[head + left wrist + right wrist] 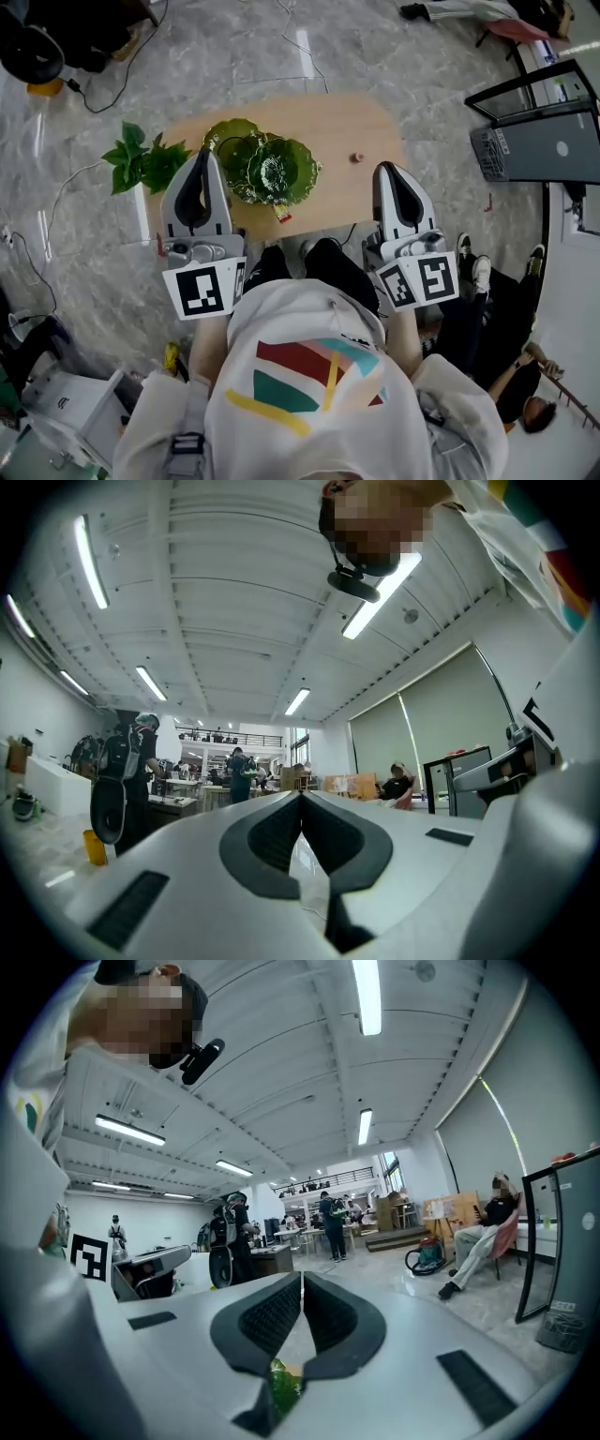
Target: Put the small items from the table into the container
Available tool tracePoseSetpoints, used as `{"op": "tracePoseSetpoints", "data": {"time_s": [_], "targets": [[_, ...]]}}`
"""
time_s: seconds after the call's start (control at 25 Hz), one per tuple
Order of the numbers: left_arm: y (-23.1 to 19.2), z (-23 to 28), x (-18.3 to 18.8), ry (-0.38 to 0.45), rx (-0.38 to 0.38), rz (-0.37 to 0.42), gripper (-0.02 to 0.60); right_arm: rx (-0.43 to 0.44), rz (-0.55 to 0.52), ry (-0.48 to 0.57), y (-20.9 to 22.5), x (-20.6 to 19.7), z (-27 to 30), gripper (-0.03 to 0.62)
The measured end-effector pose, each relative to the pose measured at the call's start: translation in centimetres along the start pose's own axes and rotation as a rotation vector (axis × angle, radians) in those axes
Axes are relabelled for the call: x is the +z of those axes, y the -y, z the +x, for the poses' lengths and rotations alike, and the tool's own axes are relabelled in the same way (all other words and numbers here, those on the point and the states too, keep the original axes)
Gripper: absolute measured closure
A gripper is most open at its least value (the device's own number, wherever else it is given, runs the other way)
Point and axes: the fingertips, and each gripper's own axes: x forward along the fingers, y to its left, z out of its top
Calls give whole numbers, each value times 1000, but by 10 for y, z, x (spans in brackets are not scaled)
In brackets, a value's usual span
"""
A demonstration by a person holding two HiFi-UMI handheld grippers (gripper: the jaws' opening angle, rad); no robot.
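Left tool (202,159) is shut and empty. A green glass dish (309,174) sits on the tabletop (328,122). Right of it, apart, lies a tiny pinkish item (356,157), likely light, hard and apt to roll; pinch across its middle. Right tool (385,172) is shut and empty.

Glossy green glass dish (246,155) on matt pale wooden table (337,131)

This is a big open-plan lab or workshop hall. Long strip lights (367,997) hang from a high ribbed ceiling (234,592), with a railed mezzanine (225,736) at the back. People (330,1225) stand at work tables (298,1236), and cables (305,47) trail over the polished stone floor (234,47).
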Motion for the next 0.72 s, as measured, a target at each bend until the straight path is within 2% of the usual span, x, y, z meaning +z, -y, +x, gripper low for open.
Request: {"op": "tracePoseSetpoints", "data": {"time_s": [0.2,0.48,0.56,0.6,0.64,0.68,0.72], "targets": [[11,35,-9,-5,-4,7,574,-57,43,-18,43,-9,0,577],[49,55,-16,-23,-24,2,574,-40,47,-39,89,-17,11,577],[62,57,-24,-38,-40,-4,574,4,36,-63,99,-24,18,575],[67,58,-28,-46,-47,-5,574,39,31,-87,102,-32,23,538],[73,59,-33,-55,-52,-7,574,69,26,-115,106,-42,29,369],[77,61,-38,-65,-56,-8,574,88,22,-144,112,-54,35,329],[81,63,-43,-77,-60,-10,574,90,15,-175,122,-69,41,329]]}}
